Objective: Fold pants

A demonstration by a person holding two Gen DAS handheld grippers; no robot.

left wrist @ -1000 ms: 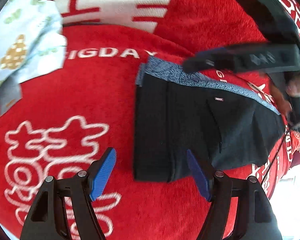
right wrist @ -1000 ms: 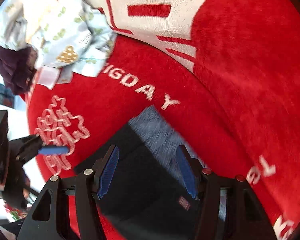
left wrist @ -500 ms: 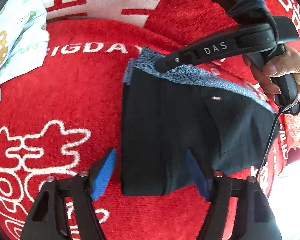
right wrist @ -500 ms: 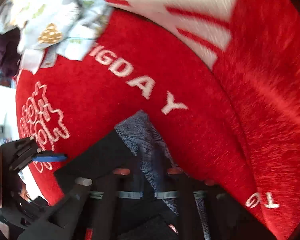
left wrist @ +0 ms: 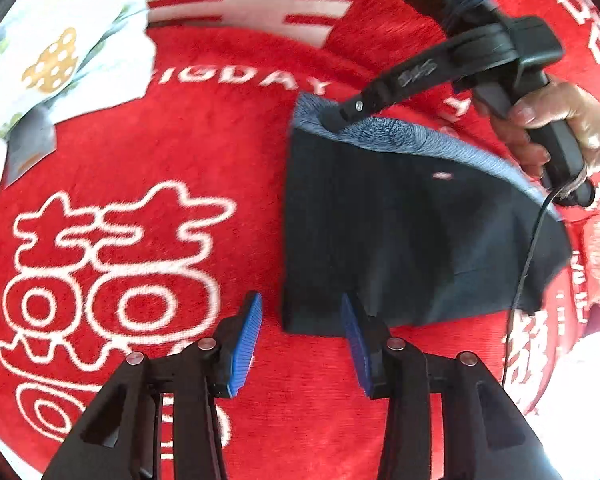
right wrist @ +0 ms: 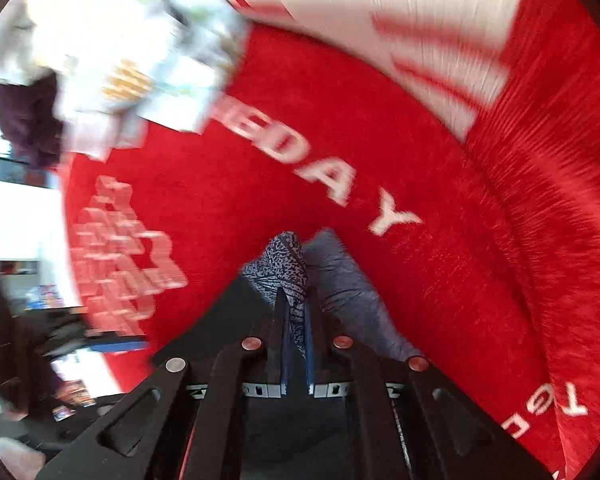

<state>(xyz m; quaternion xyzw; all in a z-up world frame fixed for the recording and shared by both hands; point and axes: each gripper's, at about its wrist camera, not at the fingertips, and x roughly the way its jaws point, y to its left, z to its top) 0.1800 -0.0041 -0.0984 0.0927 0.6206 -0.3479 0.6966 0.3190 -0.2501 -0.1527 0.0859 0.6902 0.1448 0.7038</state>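
The dark pants lie folded into a compact block on the red blanket — blue-grey patterned waistband along the far edge, its left corner pinched up off the cloth.

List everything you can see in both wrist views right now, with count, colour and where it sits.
pants: one, black with a blue-grey patterned waistband, folded flat on the blanket, right of centre in the left wrist view.
blanket: one, red with white lettering and symbols, under everything.
patterned cloth: one pile, pale with green and gold print, far left corner.
dark purple item: one, beside the pale cloth; too blurred to identify.
right gripper: black with blue pads, shut on the waistband corner.
left gripper: black with blue pads, open, at the near corner of the pants.
right hand: one, holding the right gripper's handle.
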